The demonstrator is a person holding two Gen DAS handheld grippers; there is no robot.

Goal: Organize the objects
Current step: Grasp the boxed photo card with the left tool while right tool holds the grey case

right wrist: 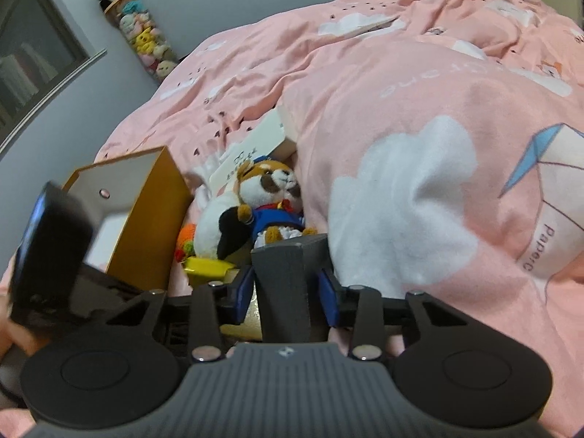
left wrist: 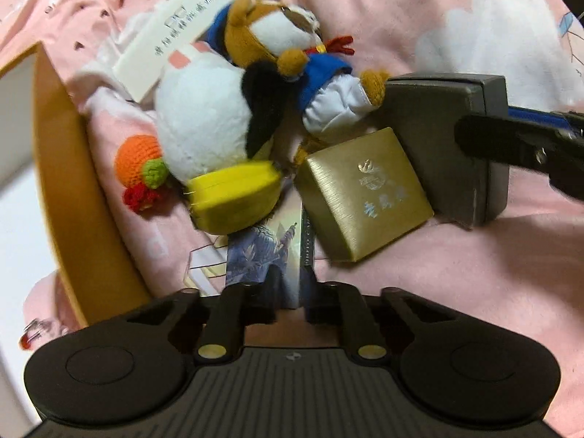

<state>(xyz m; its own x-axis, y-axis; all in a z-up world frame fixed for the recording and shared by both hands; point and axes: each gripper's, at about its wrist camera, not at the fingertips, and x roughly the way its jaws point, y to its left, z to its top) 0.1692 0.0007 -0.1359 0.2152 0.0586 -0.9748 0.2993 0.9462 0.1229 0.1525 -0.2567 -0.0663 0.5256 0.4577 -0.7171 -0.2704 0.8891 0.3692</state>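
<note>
My left gripper [left wrist: 292, 292] points down at the pink bedding, shut on a thin illustrated box [left wrist: 270, 252] that stands on edge between its fingers. Just beyond it lie a gold box [left wrist: 361, 193] and a small yellow box [left wrist: 233, 197]. My right gripper [right wrist: 286, 288] is shut on a dark grey box [right wrist: 288, 277], its blue pads pressing both sides. In the left wrist view that grey box [left wrist: 449, 138] sits at the right, behind the gold one. A white plush [left wrist: 204, 120] and a brown plush in blue clothes [left wrist: 292, 47] lie against the boxes.
An open orange-walled box [left wrist: 69, 168] stands at the left, beside a crocheted orange toy [left wrist: 138, 160]. A long white box [left wrist: 182, 25] lies behind the plushes. A raised fold of pink quilt [right wrist: 419, 182] fills the right. Stacked plush toys [right wrist: 142, 36] stand by the far wall.
</note>
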